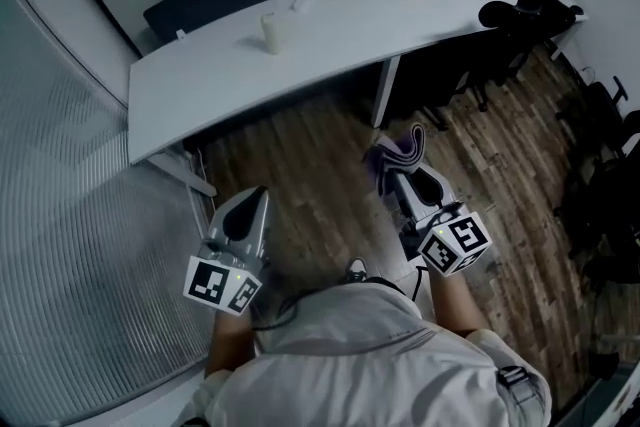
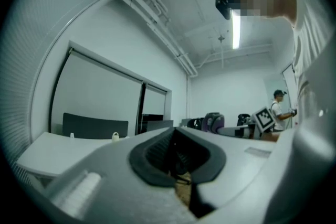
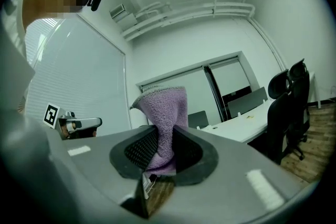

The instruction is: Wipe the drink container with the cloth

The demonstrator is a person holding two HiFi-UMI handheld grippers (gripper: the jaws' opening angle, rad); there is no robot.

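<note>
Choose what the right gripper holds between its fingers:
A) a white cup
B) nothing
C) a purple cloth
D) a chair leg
C: in the right gripper view, the right gripper has its fingers closed on the cloth, which stands up purple between them.

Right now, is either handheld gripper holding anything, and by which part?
The right gripper pinches a purple terry cloth by its bunched lower part. The left gripper is shut on nothing.
</note>
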